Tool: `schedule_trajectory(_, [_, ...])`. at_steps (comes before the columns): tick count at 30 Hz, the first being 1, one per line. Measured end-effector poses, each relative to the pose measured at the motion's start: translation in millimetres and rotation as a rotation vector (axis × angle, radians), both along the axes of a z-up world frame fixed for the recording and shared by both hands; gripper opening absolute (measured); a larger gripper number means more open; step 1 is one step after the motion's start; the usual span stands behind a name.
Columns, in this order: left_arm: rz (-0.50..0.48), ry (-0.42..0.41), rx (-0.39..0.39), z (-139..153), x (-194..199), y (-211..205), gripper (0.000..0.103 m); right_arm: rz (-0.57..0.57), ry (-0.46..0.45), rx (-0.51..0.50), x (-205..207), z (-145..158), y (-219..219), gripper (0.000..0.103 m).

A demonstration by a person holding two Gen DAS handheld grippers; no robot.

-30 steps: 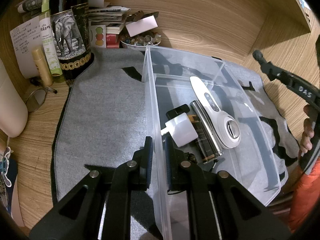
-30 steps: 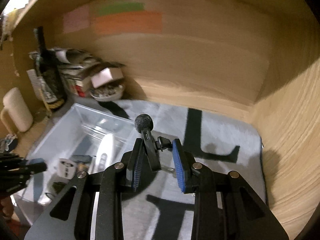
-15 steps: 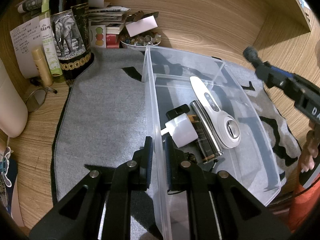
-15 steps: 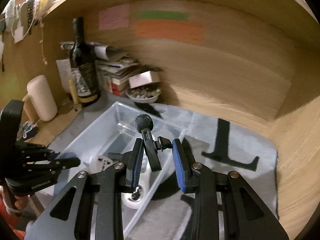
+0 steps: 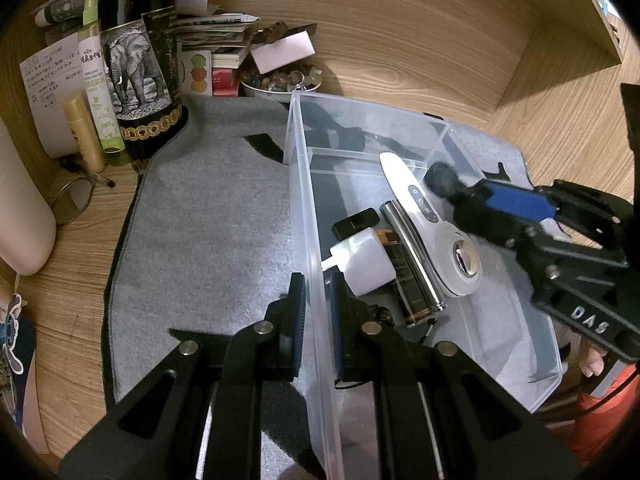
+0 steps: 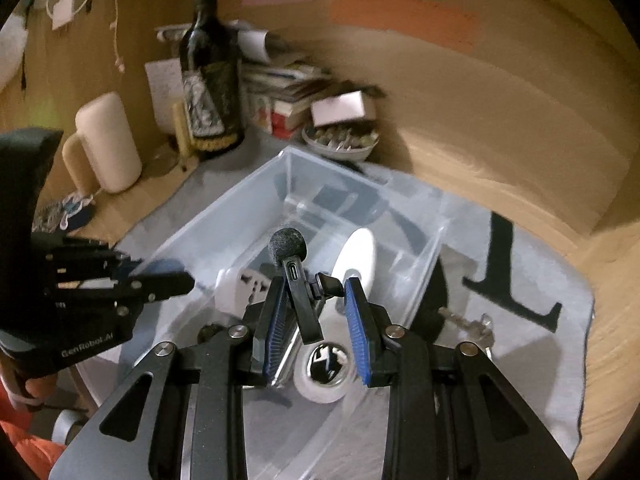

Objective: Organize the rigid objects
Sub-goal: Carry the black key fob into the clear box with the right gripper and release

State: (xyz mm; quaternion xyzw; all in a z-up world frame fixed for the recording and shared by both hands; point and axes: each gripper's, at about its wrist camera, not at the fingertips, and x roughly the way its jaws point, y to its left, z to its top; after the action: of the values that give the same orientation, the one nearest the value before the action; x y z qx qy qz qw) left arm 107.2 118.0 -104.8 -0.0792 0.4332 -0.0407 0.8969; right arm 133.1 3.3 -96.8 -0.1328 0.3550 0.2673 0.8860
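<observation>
A clear plastic bin (image 5: 440,128) stands on the grey mat (image 5: 208,240). My left gripper (image 5: 318,294) is shut on the bin's near left wall, one finger inside and one outside. Inside lie a white handheld device (image 5: 432,224), a white plug adapter (image 5: 366,262), a silver bar (image 5: 412,256) and a small black piece (image 5: 356,220). My right gripper (image 6: 316,300) is shut on a small black microphone (image 6: 294,268) with a foam head, and hovers over the bin (image 6: 248,208). The left wrist view shows that gripper (image 5: 480,204) coming in from the right, foam head (image 5: 442,178) forward.
A dark wine bottle (image 5: 136,60), slim bottles, stacked books and a bowl of stones (image 5: 280,80) crowd the back left corner. A cream jug (image 6: 106,148) stands at the left. Keys (image 6: 468,320) lie on the mat right of the bin. Wooden walls close in behind and to the right.
My right gripper has carried the microphone leftward and a little down, from beside the bin to over its inside. The left gripper has stayed clamped on the wall.
</observation>
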Motion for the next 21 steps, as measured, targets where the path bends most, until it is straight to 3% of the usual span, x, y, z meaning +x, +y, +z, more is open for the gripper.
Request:
schedule_trajectory(12, [0.000, 0.000, 0.000, 0, 0, 0, 0.010, 0.027, 0.092, -0.032, 4, -15, 7, 0.027])
schedule_trajectory(21, [0.000, 0.000, 0.000, 0, 0, 0, 0.010, 0.029, 0.068, -0.022, 1, -7, 6, 0.040])
